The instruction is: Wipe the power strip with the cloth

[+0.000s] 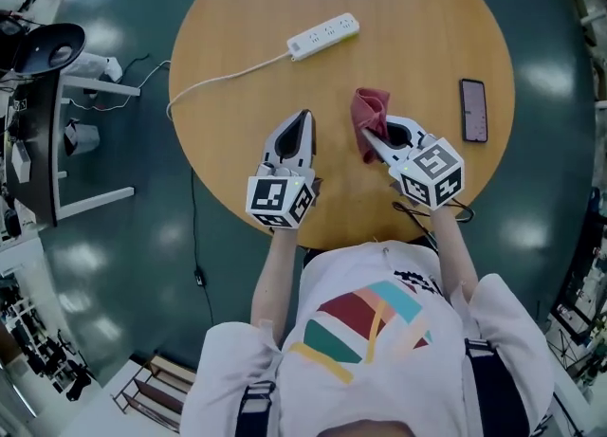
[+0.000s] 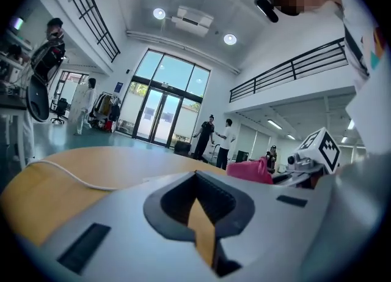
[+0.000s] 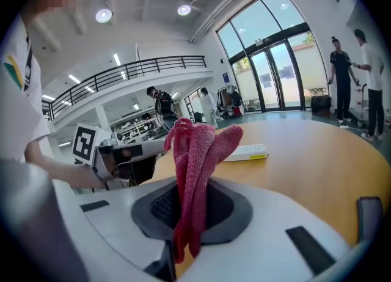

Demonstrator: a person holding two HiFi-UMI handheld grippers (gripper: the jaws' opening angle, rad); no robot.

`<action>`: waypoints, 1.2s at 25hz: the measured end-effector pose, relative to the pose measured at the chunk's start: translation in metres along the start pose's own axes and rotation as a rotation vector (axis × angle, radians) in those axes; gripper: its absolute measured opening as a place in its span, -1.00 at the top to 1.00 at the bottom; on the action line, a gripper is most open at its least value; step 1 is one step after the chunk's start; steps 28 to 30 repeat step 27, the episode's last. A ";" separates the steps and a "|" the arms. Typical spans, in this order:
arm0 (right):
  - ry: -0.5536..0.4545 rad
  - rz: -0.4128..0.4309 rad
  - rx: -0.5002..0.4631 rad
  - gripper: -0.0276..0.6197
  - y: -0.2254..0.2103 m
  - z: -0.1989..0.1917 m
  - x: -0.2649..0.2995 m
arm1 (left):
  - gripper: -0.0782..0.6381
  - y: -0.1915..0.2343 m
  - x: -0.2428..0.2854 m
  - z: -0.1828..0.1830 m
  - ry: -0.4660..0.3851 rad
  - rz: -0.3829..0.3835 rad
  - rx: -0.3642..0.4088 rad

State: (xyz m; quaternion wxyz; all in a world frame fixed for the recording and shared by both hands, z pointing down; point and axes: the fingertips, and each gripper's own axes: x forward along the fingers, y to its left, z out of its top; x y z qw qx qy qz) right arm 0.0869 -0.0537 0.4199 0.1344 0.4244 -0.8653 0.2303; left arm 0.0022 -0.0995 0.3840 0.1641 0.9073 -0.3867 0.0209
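Meanwhile, the right tool (image 1: 372,141) clamps the red cloth (image 1: 368,113) above the middle of the counter (image 1: 237,65), the left tool (image 1: 305,118) closed and empty beside it, as the power strip (image 1: 323,36) lies ahead and slightly left, crosswise near the far edge.

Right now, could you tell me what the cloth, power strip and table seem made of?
The cloth looks like red knitted fabric, nubby texture. The power strip: smooth white plastic, probably. The table: wood-look top with faint grain, possibly laminate.
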 end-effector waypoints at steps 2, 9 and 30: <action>-0.022 0.002 0.018 0.79 0.013 -0.005 -0.003 | 0.66 -0.002 -0.012 -0.001 -0.008 0.007 -0.015; -0.038 0.008 0.012 0.80 0.029 -0.011 -0.017 | 0.66 -0.008 -0.035 -0.006 -0.012 0.018 -0.028; -0.061 0.026 -0.051 0.79 0.042 -0.008 -0.042 | 0.66 -0.031 -0.055 -0.008 -0.026 0.029 -0.014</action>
